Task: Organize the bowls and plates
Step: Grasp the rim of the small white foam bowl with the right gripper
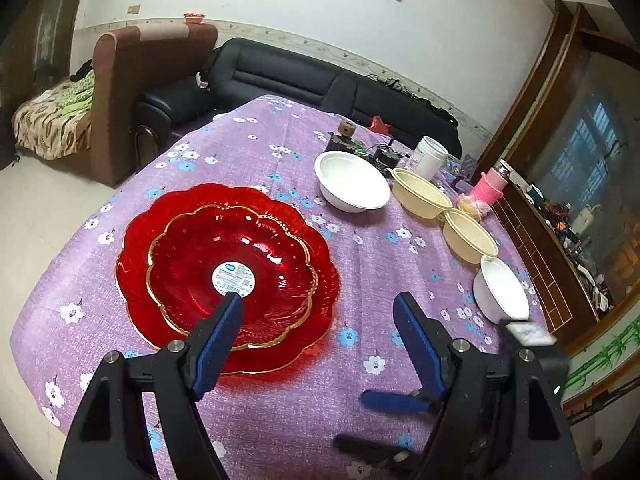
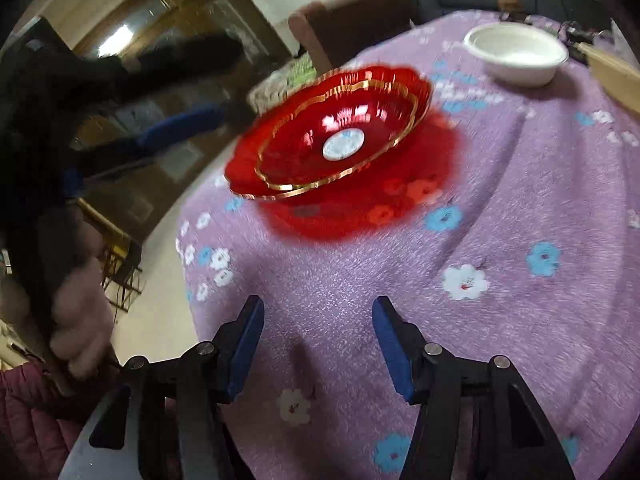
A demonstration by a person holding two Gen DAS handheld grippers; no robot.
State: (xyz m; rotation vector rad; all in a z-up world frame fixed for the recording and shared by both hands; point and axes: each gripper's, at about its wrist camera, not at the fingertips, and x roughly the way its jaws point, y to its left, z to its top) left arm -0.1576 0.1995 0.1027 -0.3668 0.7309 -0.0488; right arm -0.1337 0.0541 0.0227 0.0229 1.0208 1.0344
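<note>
Two red glass plates are stacked on the purple flowered tablecloth: a smaller gold-rimmed plate [image 1: 232, 276] with a white sticker sits in a larger red plate [image 1: 132, 240]. My left gripper [image 1: 318, 300] is open, just above the stack's near right edge. The stack also shows, blurred, in the right wrist view [image 2: 336, 136]. My right gripper [image 2: 318, 308] is open and empty over bare cloth, nearer than the plates. A white bowl [image 1: 352, 188], two cream bowls [image 1: 420, 194] [image 1: 470, 236] and another white bowl [image 1: 502, 292] stand in a row at the right.
A white jar [image 1: 428, 158], a pink cup [image 1: 490, 192], small dark gadgets [image 1: 384, 158] and clutter stand at the table's far right. A black sofa [image 1: 300, 76] and brown armchair [image 1: 120, 96] lie beyond the table. A wooden cabinet [image 1: 580, 200] is at right.
</note>
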